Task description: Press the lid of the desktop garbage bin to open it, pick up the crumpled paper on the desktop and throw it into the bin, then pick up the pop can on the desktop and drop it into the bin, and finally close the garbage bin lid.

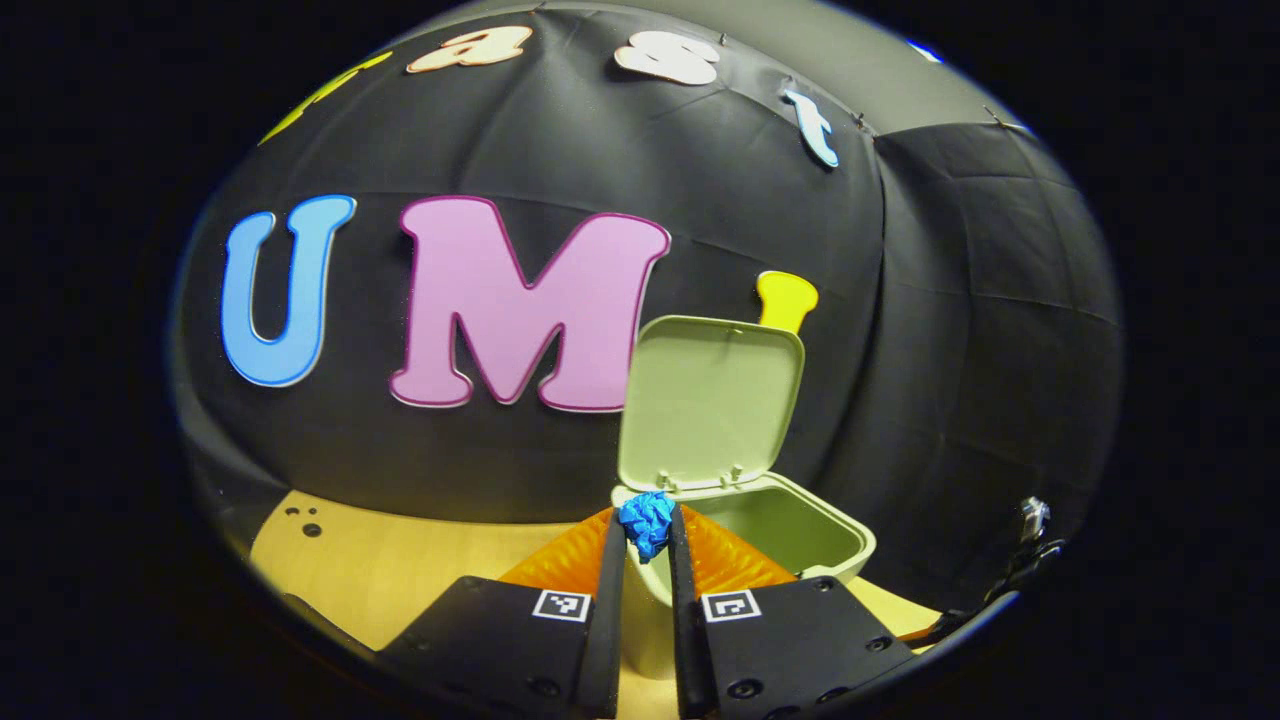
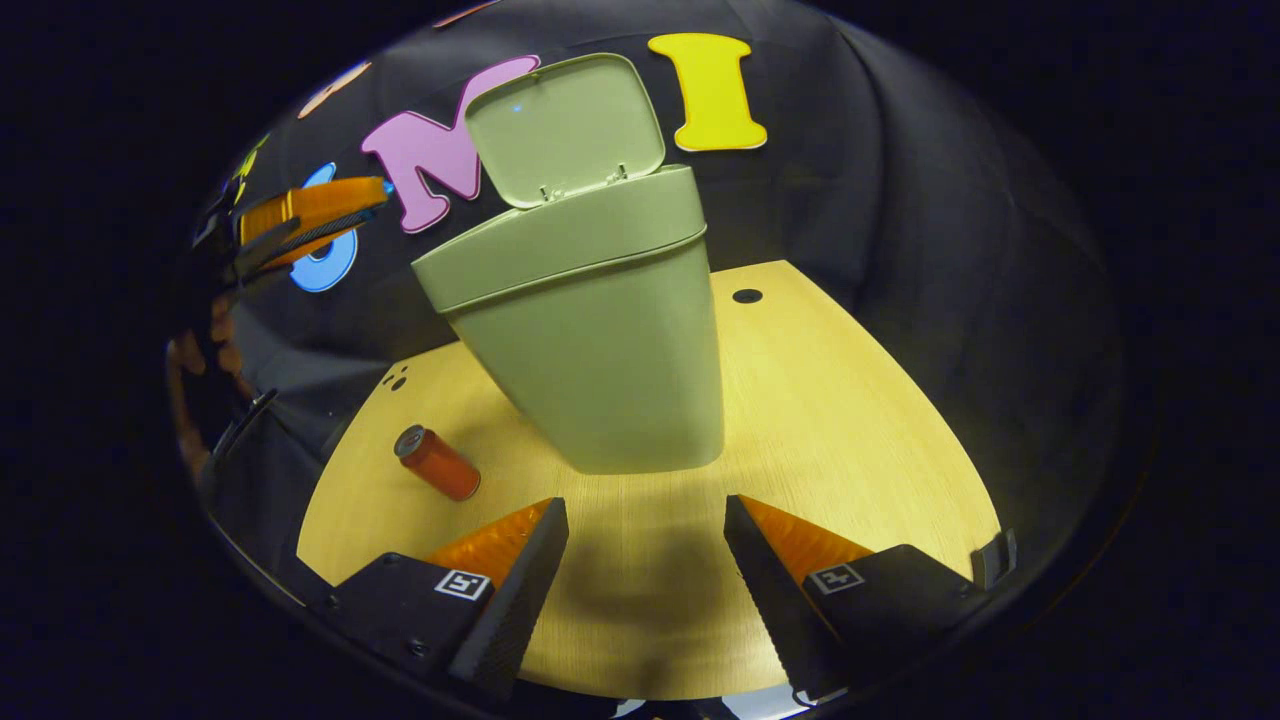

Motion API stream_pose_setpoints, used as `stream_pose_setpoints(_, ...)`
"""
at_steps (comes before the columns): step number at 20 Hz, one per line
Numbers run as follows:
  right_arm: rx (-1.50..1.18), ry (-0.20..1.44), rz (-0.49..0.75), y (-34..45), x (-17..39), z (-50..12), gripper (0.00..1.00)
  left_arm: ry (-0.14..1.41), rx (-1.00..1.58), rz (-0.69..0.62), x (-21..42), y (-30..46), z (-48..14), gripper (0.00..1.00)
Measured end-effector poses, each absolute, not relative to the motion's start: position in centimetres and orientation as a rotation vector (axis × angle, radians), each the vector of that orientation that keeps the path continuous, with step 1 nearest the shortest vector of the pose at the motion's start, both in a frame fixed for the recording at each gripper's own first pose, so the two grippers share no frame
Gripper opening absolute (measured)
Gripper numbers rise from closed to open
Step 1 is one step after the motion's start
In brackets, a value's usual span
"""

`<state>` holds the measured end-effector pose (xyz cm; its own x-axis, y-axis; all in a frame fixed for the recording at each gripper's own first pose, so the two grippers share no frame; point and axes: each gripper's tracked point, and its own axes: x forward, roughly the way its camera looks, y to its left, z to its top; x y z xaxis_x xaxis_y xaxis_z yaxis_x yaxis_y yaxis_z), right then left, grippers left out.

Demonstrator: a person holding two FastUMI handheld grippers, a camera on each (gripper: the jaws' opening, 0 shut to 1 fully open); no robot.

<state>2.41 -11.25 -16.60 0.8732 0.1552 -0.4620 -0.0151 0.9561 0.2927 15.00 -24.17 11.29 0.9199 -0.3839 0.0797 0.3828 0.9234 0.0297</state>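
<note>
Pinched between the fingers of the left gripper (image 1: 648, 535) sits the crumpled paper (image 1: 646, 520), a blue wad held at the very tips, raised at the near rim of the garbage bin (image 1: 800, 530) and not yet over its mouth. That bin stands on the wooden desktop (image 2: 850, 400) with its lid (image 1: 710, 400) swung up and standing nearly upright behind the opening, so the first step looks done and the paper is about to go in. Paper like this is light and soft; it gives under the fingers and springs back a little, so a tip pinch across its bulk is enough, and it should fall free once the fingers part (a fold might snag on a finger, though nothing here says it will). Right gripper (image 2: 645, 560) hangs low in front of the bin with its fingers spread wide and nothing between them. Lying on its side on the desktop, to the left of the bin in the right gripper view and well apart from it, is the pop can (image 2: 438, 463). I judge it light, thin-walled and smooth, liable to roll or dent; gripping across the middle of its barrel looks safest.
</note>
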Motion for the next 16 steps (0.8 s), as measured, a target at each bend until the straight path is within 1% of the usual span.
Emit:
stream_pose_setpoints(1, 0.279, 0.504, 0.102, -11.2, 2.3, -16.7, 0.99, -0.075, 0.008, -0.404, 15.2, -25.0, 11.1, 0.26)
stream_pose_setpoints(7, 0.261, 0.511, 0.128, -11.1, 2.2, -16.9, 0.99, -0.014, -0.011, -0.45, 16.5, -27.7, 9.3, 0.26)
stream_pose_setpoints(12, 0.254, 0.518, 0.132, -11.0, 2.1, -16.9, 0.99, 0.031, -0.003, -0.479, 17.1, -28.6, 8.0, 0.29)
stream_pose_setpoints(13, 0.253, 0.52, 0.132, -11.0, 2.1, -17.0, 0.99, 0.033, 0.001, -0.478, 16.8, -28.7, 8.0, 0.38)
stream_pose_setpoints(14, 0.254, 0.522, 0.133, -10.9, 2.2, -17.0, 0.99, 0.026, 0.006, -0.48, 16.8, -28.9, 8.1, 0.51)
stream_pose_setpoints(15, 0.258, 0.526, 0.134, -10.8, 2.1, -17.1, 0.99, 0.014, 0.014, -0.477, 16.6, -28.9, 8.3, 0.59)
stream_pose_setpoints(16, 0.261, 0.529, 0.139, -10.6, 2.2, -17.1, 0.99, 0.0, 0.021, -0.478, 16.5, -29.0, 8.5, 0.76)
